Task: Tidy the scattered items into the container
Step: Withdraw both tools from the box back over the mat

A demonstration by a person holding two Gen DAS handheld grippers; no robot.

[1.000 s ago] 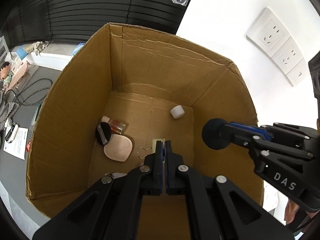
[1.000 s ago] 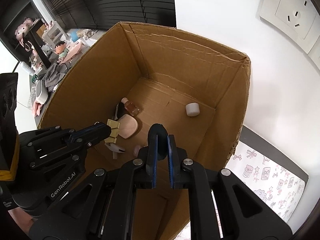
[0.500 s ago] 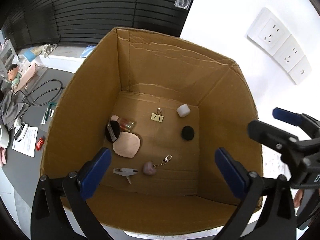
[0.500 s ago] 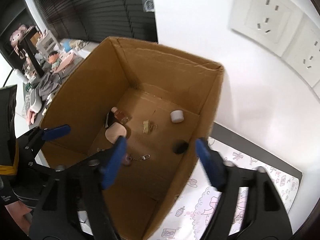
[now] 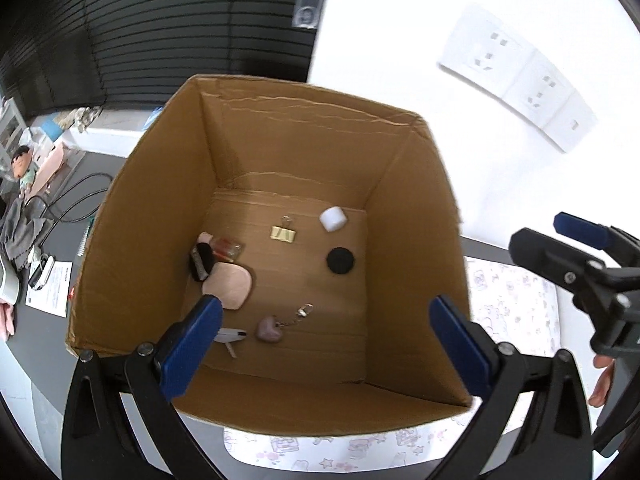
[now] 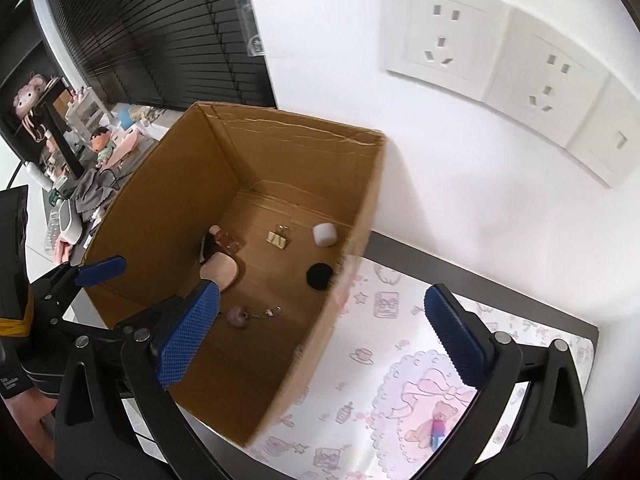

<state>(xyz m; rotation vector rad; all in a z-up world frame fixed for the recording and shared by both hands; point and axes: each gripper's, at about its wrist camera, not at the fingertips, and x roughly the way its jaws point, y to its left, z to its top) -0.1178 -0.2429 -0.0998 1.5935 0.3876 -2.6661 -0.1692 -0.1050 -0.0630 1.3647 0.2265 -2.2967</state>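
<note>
Tongs of the left hand [image 5: 326, 342] and the right hand [image 6: 320, 330] both point steeply down, jaws just spread wide and empty. Beyond them the cardboard box [image 5: 160, 208] holds a heart keyring [image 5: 269, 329], a round black pad [image 5: 340, 260], a gold binder clip [image 5: 283, 233] and a white cap [image 5: 332, 219].

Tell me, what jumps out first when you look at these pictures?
A tall open cardboard box fills the middle, with small things on its floor: a black puff, a white cap, a gold binder clip and a heart keychain. The blue-padded left gripper and right gripper gape wide, holding nothing.
</note>
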